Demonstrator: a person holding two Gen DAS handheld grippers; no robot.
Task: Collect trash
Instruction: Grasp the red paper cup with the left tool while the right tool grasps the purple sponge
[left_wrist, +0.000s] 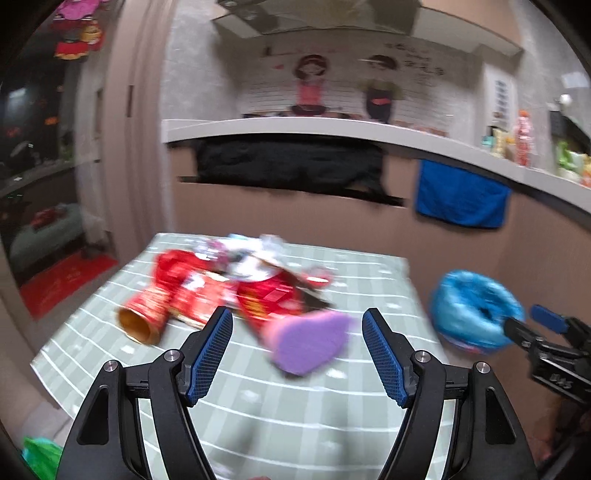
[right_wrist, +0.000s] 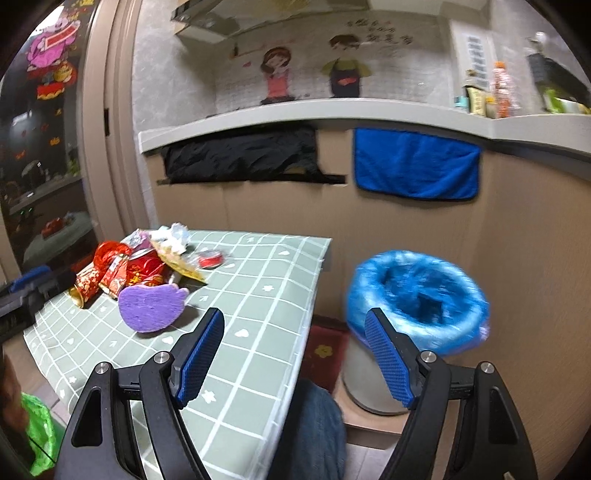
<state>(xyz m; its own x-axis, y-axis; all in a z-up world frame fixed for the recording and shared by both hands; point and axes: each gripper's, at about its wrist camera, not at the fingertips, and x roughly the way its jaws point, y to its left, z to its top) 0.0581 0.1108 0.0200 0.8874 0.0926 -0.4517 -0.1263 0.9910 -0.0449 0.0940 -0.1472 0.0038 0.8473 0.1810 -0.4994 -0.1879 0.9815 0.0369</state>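
Left tool (left_wrist: 297, 325) gapes before blurred purple sponge (left_wrist: 310, 345)

Left view motion-blurred: wrapper pile (left_wrist: 236, 288) was smeared, labels unreadable. Bin (right_wrist: 417, 295) was blurred too, its contents indistinct.

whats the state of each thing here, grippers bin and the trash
left gripper: open, holding nothing
right gripper: open, holding nothing
bin: upright, open, blue liner fitted
purple sponge: lying flat on the table
red wrappers: crumpled, piled on the table
blue towel: hanging under the counter
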